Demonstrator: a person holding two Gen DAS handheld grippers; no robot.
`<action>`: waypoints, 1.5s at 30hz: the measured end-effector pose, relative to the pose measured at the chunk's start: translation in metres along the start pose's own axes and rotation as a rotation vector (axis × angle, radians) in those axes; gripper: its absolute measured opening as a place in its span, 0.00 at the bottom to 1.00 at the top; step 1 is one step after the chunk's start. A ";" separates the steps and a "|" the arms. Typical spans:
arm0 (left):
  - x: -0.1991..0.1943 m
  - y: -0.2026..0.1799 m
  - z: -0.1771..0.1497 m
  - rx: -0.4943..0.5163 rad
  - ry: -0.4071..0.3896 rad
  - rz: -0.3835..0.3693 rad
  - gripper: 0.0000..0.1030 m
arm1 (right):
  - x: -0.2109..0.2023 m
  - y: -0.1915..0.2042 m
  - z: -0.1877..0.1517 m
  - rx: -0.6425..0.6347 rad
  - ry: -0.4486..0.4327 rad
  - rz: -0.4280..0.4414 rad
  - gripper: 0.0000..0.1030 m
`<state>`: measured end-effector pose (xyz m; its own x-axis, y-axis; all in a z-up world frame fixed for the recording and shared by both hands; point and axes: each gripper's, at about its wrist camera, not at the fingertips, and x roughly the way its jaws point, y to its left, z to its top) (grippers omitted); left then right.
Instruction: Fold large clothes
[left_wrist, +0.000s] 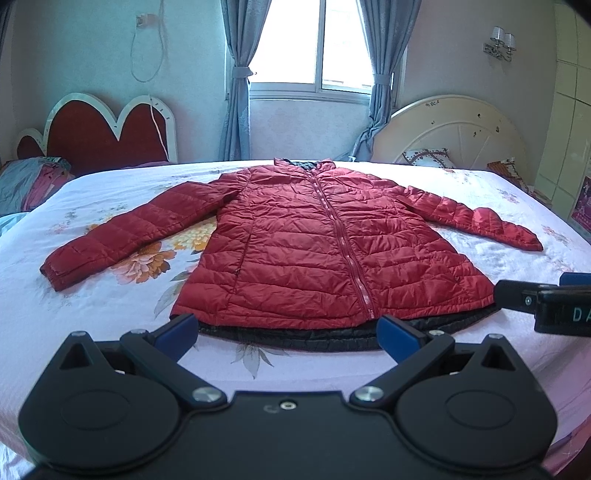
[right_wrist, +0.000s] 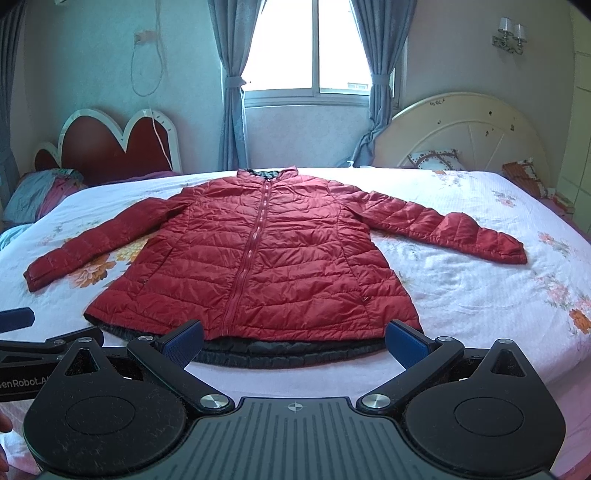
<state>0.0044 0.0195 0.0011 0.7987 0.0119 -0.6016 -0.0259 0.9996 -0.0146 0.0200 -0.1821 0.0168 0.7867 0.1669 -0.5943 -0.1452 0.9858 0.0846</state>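
Observation:
A red quilted puffer jacket (left_wrist: 295, 251) lies flat and zipped on the bed, front up, collar at the far side, both sleeves spread out; its black lining shows along the near hem. It also shows in the right wrist view (right_wrist: 258, 258). My left gripper (left_wrist: 288, 334) is open and empty, hovering just before the near hem. My right gripper (right_wrist: 295, 338) is open and empty, also just before the hem. Each gripper shows at the edge of the other's view: the right gripper (left_wrist: 546, 302) and the left gripper (right_wrist: 44, 339).
The bed has a white floral sheet (left_wrist: 110, 295). A red heart-shaped headboard (left_wrist: 99, 136) stands far left, a cream round headboard (left_wrist: 454, 129) far right. Pillows (left_wrist: 33, 181) lie at the left. A window with blue curtains (left_wrist: 314, 48) is behind.

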 end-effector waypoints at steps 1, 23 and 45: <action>0.002 0.001 0.001 -0.001 0.003 -0.005 1.00 | 0.001 -0.001 0.001 0.004 0.000 -0.003 1.00; 0.148 -0.058 0.091 -0.042 0.015 -0.162 1.00 | 0.123 -0.125 0.069 0.137 -0.070 -0.117 1.00; 0.312 -0.162 0.156 0.040 0.129 -0.071 0.98 | 0.241 -0.398 0.066 0.716 -0.040 -0.326 0.57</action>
<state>0.3515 -0.1342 -0.0591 0.7138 -0.0604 -0.6978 0.0543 0.9980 -0.0308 0.3069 -0.5326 -0.1077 0.7462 -0.1453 -0.6496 0.5076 0.7556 0.4141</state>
